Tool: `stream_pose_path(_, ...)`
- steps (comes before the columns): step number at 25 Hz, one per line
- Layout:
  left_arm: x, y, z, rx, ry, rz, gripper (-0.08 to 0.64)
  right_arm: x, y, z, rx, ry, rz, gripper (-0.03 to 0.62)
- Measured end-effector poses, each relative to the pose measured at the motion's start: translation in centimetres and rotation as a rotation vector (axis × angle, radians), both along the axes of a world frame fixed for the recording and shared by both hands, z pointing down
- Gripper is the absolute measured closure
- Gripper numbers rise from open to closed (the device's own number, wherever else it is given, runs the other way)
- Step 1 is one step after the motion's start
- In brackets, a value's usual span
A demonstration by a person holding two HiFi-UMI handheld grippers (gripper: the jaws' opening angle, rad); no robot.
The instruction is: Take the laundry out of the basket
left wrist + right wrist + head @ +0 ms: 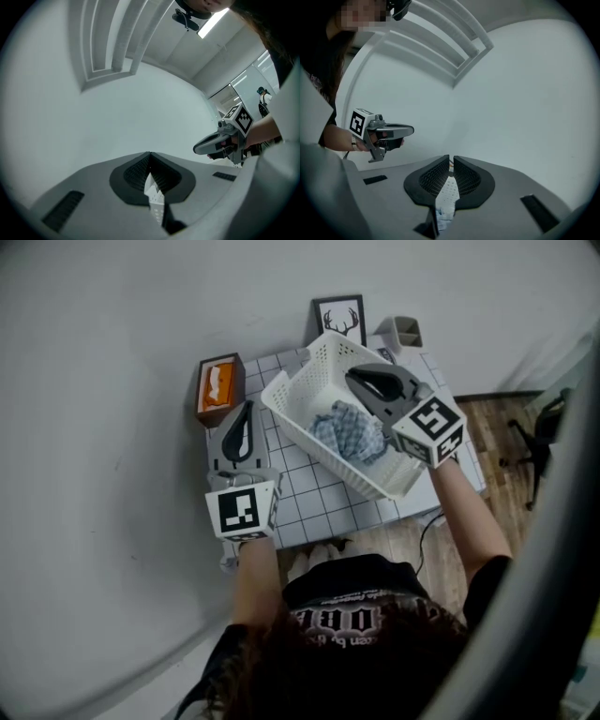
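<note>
The white basket (pixel 309 371) sits at an angle on the grid-topped table (pixel 314 493), and the laundry, a blue checked cloth (pixel 347 432), lies bunched inside it. The right gripper (pixel 351 375) hangs over the basket above the cloth, its jaws pressed together with nothing gripped. The left gripper (pixel 246 409) is held beside the basket's left corner, over the table's left edge, its jaws also together and empty. An orange tissue box (pixel 218 385) and a framed antler picture (pixel 339 320) stand behind.
</note>
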State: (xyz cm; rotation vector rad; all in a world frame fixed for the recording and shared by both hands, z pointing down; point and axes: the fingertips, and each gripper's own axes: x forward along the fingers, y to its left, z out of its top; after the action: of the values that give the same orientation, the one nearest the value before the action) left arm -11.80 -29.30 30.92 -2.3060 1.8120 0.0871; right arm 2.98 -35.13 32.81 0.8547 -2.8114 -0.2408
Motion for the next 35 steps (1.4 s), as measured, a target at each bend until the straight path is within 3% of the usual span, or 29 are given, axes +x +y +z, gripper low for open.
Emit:
stream_pose_path(8, 1.0, -1.4, -0.3, -0.018, -0.001, -0.014, 0.560, -1.2, -2.1, 4.9, -0.140, 0.107, -0.133, 0.555)
stream_pose_path(9, 1.1, -1.5, -0.2, -0.021, -0.002, -0.014, 0.560, -1.3, -2.3, 5.7, -0.158, 0.132, -0.146, 0.532)
stream_pose_path(11, 1.3, -1.7, 0.2, -0.030, -0.006, -0.022, 0.560, -1.6, -2.5, 7.8, -0.200, 0.194, -0.173, 0.419)
stream_pose_path(17, 1.0, -1.8, 0.6, -0.041, -0.029, -0.061, 0.560, -1.9, -2.4, 14.6, -0.313, 0.381, -0.255, 0.286)
stream_pose_path(26, 1.2, -1.7, -0.2, -0.035, -0.043, -0.080, 0.560, -2.3, -3.6, 22.1, -0.558, 0.448, -0.166, 0.187)
stream_pose_path(29, 1.1, -1.6, -0.6, -0.021, -0.042, -0.086, 0.560, -2.1, -3.1, 24.7, -0.561, 0.555, -0.186, 0.184)
stream_pose_path(35, 0.5, -1.3, -0.3, -0.026, -0.061, -0.095, 0.560, -1.9, -2.7, 26.8, -0.600, 0.576, -0.192, 0.184)
